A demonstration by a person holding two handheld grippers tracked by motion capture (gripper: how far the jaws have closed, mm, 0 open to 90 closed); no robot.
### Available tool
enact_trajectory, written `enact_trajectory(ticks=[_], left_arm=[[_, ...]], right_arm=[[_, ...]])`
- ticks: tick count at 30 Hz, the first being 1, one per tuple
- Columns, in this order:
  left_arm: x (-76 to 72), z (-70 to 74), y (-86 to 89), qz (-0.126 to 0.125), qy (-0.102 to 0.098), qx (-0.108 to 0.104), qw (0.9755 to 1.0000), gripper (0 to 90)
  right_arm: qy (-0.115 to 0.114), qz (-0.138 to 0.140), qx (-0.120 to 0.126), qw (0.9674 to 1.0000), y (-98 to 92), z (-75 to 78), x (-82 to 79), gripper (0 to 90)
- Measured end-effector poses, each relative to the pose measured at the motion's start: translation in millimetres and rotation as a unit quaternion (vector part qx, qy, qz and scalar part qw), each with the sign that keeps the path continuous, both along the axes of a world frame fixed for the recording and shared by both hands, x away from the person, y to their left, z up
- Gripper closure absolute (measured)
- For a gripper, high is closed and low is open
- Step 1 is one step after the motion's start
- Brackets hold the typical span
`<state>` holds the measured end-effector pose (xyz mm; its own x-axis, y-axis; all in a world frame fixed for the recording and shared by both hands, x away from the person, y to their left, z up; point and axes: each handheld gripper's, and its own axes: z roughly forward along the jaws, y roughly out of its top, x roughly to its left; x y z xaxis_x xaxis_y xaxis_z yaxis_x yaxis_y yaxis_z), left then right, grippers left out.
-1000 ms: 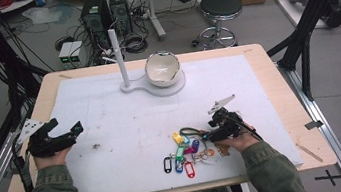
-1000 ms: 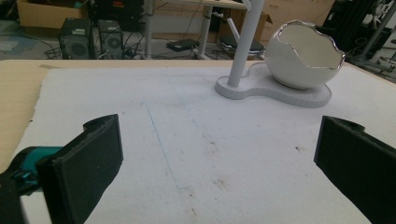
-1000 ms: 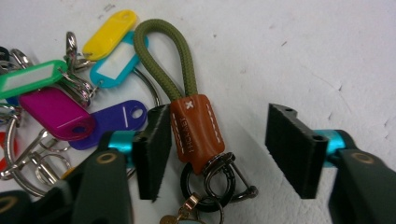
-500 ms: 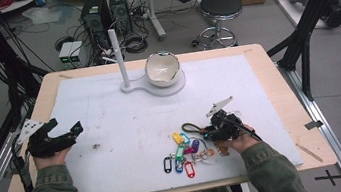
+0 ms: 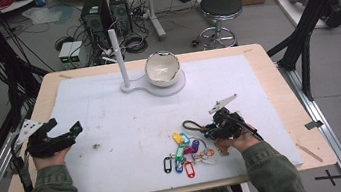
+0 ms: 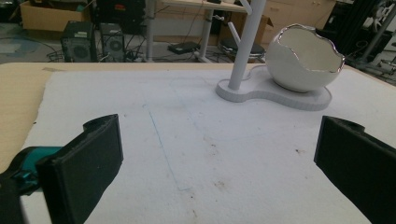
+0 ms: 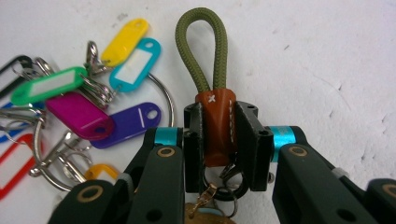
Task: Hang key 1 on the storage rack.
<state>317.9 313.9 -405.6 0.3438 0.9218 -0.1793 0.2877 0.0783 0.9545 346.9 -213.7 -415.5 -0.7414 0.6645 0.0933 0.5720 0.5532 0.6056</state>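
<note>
My right gripper (image 7: 218,140) is shut on the brown leather sleeve (image 7: 217,119) of a keychain, whose olive cord loop (image 7: 201,46) sticks out past the jaws and lies on the white mat. Metal rings hang below the sleeve between the jaws. A bunch of coloured key tags (image 7: 84,107) on a ring lies just to the left. In the high view the right gripper (image 5: 212,129) is at the front right, with the cord loop (image 5: 191,124) and the key tags (image 5: 184,152) beside it. My left gripper (image 5: 64,126) rests open at the table's left, holding nothing (image 6: 219,168).
A white egg-shaped bowl (image 5: 162,69) with a silver rim sits on a white stand with an upright post (image 5: 118,58) at the back middle of the white mat (image 5: 110,114). The same bowl (image 6: 303,58) stands ahead of the left gripper. Beyond the table are a stool and computers.
The right gripper has shifted only slightly while staying shut on the keychain. The left gripper has not moved.
</note>
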Motion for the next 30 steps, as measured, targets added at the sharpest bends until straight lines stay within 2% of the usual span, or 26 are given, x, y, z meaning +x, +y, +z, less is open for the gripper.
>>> enact_trajectory(ticks=[2, 3, 8, 20, 30], left_arm=[[-0.1, 0.1, -0.1, 0.001, 0.0, 0.0, 1.0, 1.7], [-0.4, 0.2, -0.1, 0.0, 0.0, 0.001, 1.0, 1.7], [-1.0, 0.2, 0.4, 0.002, -0.001, 0.0, 1.0, 1.7], [-1.5, -0.5, 0.3, 0.002, -0.002, -0.002, 1.0, 1.7], [-1.5, -1.3, 0.6, 0.001, 0.0, -0.001, 1.0, 1.7]], right_arm=[[-0.009, -0.001, 0.0, 1.0, -0.3, 2.4, 0.2, 73.8], [-0.005, -0.005, -0.001, 1.0, 0.0, 4.4, -0.3, 73.8], [-0.015, -0.004, 0.009, 0.9998, 0.5, 13.8, 1.0, 73.8], [-0.041, -0.018, 0.054, 0.9976, 1.4, 39.8, 7.8, 73.8], [-0.051, -0.015, 0.06, 0.9968, 24.4, 59.7, 21.8, 73.8]])
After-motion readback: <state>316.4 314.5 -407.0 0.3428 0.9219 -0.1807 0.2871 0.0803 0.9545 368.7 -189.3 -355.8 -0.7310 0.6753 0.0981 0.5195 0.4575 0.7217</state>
